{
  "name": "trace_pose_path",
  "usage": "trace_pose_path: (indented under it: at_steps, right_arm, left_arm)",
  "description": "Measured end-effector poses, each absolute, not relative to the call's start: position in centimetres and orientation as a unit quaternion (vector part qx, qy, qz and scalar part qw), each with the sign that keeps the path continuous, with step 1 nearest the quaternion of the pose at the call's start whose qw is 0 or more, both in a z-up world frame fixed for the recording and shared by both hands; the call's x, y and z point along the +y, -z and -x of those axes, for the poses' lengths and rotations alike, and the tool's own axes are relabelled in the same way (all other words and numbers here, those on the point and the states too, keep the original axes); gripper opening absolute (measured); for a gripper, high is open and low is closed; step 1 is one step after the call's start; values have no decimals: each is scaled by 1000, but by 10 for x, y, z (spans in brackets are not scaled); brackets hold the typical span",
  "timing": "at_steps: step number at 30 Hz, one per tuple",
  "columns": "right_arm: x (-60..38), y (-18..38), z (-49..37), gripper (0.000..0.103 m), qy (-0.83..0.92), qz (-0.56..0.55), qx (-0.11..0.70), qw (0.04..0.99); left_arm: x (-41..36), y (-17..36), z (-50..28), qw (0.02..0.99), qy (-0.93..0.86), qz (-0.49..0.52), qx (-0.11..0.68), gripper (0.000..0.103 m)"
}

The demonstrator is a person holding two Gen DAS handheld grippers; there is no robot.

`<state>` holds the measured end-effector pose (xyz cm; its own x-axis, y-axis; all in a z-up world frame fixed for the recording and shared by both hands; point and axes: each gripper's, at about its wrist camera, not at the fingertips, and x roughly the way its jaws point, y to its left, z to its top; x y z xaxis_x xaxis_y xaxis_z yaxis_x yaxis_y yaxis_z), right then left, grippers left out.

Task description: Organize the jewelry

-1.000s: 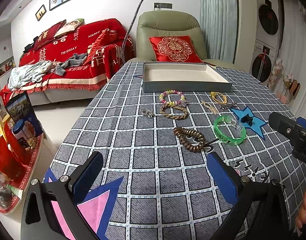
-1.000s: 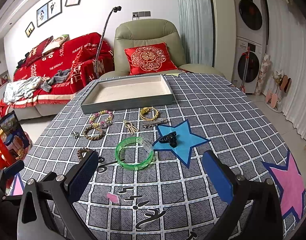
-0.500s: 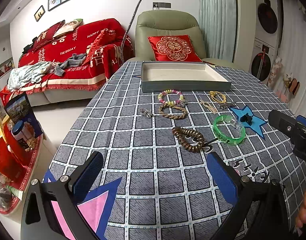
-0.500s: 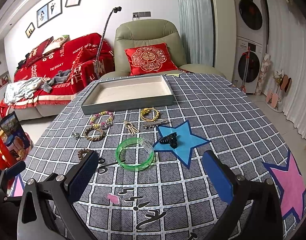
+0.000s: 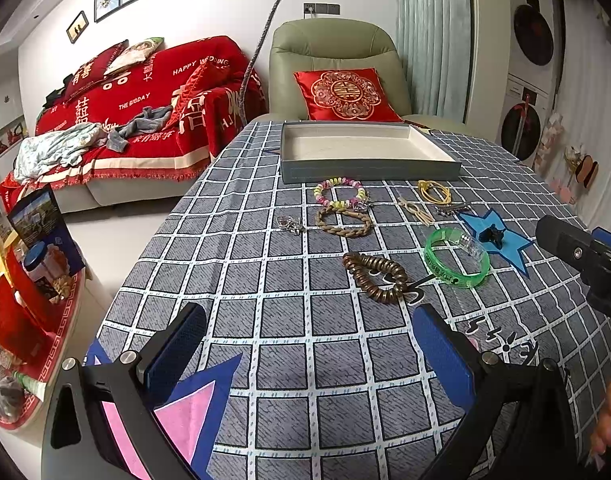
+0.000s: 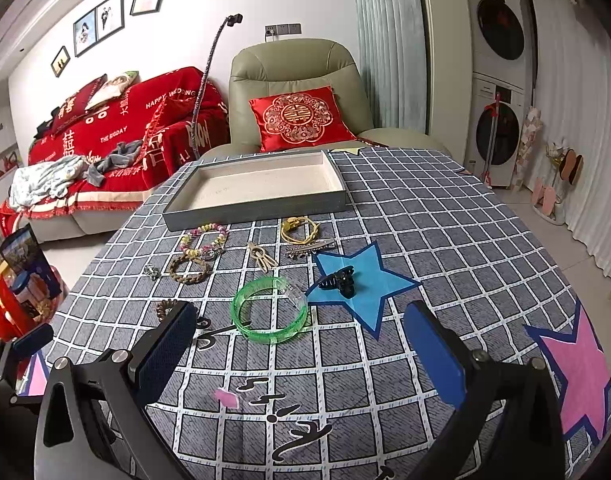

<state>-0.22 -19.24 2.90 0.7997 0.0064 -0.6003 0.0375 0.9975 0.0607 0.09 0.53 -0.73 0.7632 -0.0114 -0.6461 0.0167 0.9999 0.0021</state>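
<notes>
An empty grey tray (image 5: pixel 369 168) (image 6: pixel 257 208) stands at the far side of the table. In front of it lie a pastel bead bracelet (image 5: pixel 339 196) (image 6: pixel 205 234), a braided bracelet (image 5: pixel 343 222) (image 6: pixel 188 269), a brown bead bracelet (image 5: pixel 375 276), a green bangle (image 5: pixel 456 257) (image 6: pixel 270 310), a yellow cord (image 5: pixel 433 191) (image 6: pixel 299 227), a black hair claw (image 5: pixel 491 235) (image 6: pixel 339 280), a hair clip (image 6: pixel 309 249) and a small charm (image 5: pixel 290 224). My left gripper (image 5: pixel 309 354) is open near the front edge. My right gripper (image 6: pixel 299 354) is open just short of the green bangle.
A green armchair with a red cushion (image 5: pixel 345 94) stands behind the table. A red sofa (image 5: pixel 125 108) sits to the left, and a low red tray of goods (image 5: pixel 21 320) is on the floor. Washing machines (image 6: pixel 499 80) are at the right.
Both grippers have crept slightly forward toward the jewelry. Nothing on the table has moved.
</notes>
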Motion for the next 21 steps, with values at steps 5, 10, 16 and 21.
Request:
trace_pose_path:
  at_steps: [5,10,16,21]
  right_arm:
    - [-193,-30,1,103,9,-36,320,947]
    - [-201,-25,-5,103,9,-43,334,941]
    - [-217,-17,-18,103,23,-51,358,932]
    - [-233,-10,-32,103,38,-50,380,923]
  left_arm:
    - [3,10,-7,935,5,-7,353,103]
    - [7,13,-18,929,4,-3,370,103]
    - [10,18,-37,916,27,22,401,103]
    - [5,25,-54,904,33,21,426,103]
